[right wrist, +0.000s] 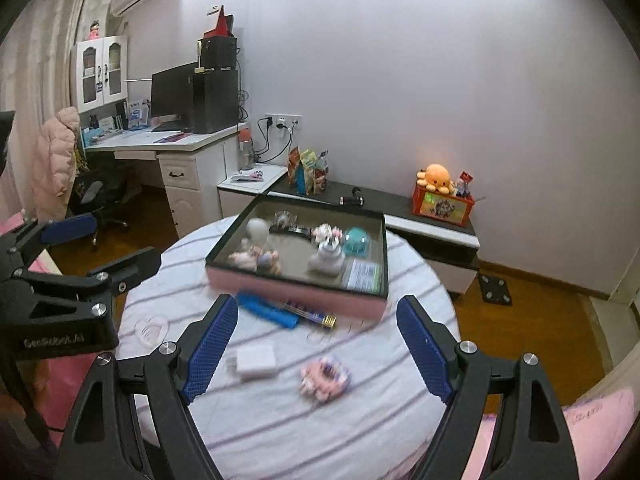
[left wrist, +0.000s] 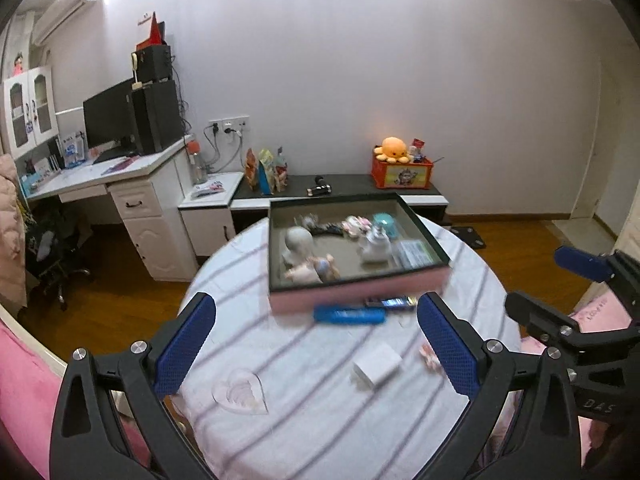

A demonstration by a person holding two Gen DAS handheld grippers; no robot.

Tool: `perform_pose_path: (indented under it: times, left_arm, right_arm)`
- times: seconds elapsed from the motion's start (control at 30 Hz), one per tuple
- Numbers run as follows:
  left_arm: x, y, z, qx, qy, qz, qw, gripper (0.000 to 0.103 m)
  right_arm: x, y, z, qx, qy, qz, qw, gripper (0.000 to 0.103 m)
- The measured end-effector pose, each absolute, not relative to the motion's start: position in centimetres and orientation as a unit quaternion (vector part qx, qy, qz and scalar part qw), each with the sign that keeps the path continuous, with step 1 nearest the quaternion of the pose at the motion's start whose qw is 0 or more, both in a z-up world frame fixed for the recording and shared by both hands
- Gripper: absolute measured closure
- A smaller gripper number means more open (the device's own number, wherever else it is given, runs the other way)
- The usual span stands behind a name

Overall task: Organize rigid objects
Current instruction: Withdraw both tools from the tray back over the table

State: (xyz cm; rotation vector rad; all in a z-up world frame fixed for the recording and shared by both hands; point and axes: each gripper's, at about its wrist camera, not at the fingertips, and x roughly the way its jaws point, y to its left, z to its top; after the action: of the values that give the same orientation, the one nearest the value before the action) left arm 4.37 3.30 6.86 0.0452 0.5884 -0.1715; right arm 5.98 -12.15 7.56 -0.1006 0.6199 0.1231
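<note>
1. Two grippers hovered above the near edge of the round table (left wrist: 280, 432), which carried a white cloth with thin purple stripes. Left gripper (left wrist: 316, 344) had its blue-padded fingers spread wide with nothing between them; right gripper (right wrist: 316, 354) was likewise wide open and empty.
2. Pink-sided tray (right wrist: 280, 286) with a dark rim sat at the far edge of the table. Inside it: a pale round-headed figurine (left wrist: 298, 240) near the left wall, a white figure (right wrist: 328, 258) toward the middle, a teal item (right wrist: 357, 242) near the far right corner, and a green-and-white card (right wrist: 362, 276) at the near right corner. Other small pieces in the tray were too blurred to identify.
3. Blue bar-shaped object (left wrist: 349, 315) lay on the cloth just beside the tray's near wall; a dark cylinder with a gold end (right wrist: 316, 314) lay next to it, apparently touching.
4. White box (left wrist: 377, 364) rested nearer the table's centre, between the fingers in the left wrist view.
5. Pink-and-white clip-like item (right wrist: 325, 376) lay to the right of the white box, apart from it.
6. Clear heart-shaped piece (left wrist: 240, 394) lay toward the left edge of the table.
</note>
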Motion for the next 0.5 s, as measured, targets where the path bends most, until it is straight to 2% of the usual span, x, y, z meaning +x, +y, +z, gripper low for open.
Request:
perform_pose_path:
  times: [0.3, 0.5]
  left_arm:
    - [-0.3, 3.2, 3.2, 0.027, 0.284, -0.067, 0.956, 0.0]
    - [-1.0, 3.3, 1.5, 0.024, 0.295, -0.052, 0.954, 0.0]
  right_arm:
    - [0.6, -13.2, 3.8, 0.007, 0.3, 0.02, 0.954, 0.019]
    - [-1.2, -13.0, 3.0, -0.008, 0.301, 0.003, 0.954, 0.019]
